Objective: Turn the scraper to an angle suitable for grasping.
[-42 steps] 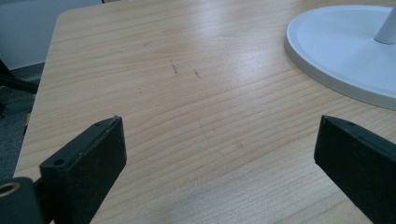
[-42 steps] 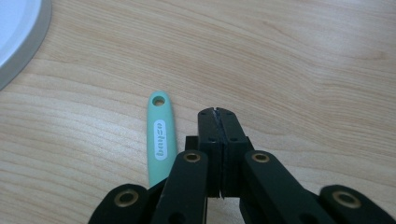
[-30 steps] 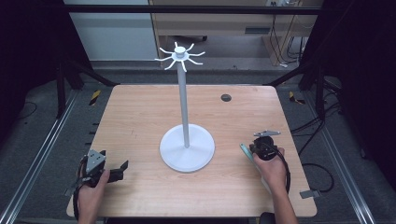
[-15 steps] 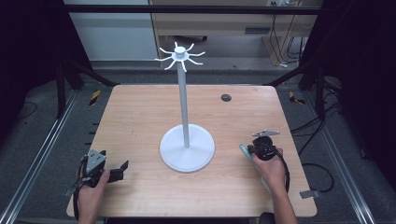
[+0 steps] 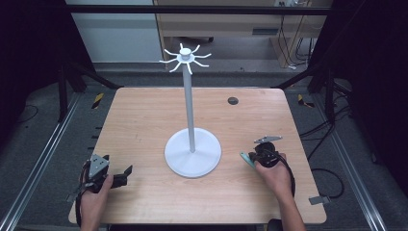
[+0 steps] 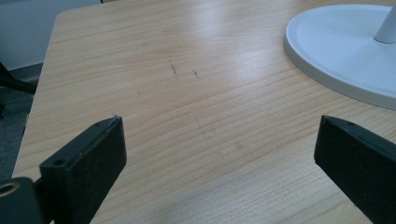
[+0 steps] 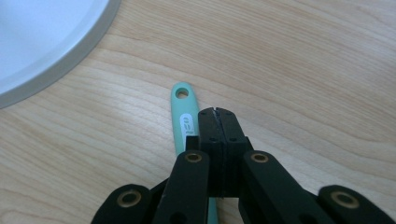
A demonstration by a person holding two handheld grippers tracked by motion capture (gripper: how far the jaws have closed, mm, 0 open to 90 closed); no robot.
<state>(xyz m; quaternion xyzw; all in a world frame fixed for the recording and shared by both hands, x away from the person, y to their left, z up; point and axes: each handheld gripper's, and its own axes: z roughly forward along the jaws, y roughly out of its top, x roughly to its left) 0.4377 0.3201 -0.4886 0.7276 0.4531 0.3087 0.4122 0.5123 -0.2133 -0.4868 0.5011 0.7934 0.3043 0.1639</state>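
A white stand (image 5: 192,154) with a round base, a tall pole and a ring of hooks (image 5: 185,57) on top stands mid-table. In the high view my left gripper (image 5: 122,175) rests at the near left corner; its own view shows the left gripper (image 6: 219,154) open, jaws wide apart over bare wood, with the base (image 6: 341,51) at upper right. My right gripper (image 5: 253,156) rests right of the base. In its own view the right gripper (image 7: 215,114) is shut, jaws pressed together. A teal handle (image 7: 183,109) with a hanging hole lies on the table beside and under them, teal handle (image 5: 247,159) pointing toward the base (image 7: 42,42).
A small dark round disc (image 5: 233,100) sits in the wooden tabletop (image 5: 144,120) at the far right. Metal rails and black frame posts run along both sides of the table. Cables lie on the floor to the right.
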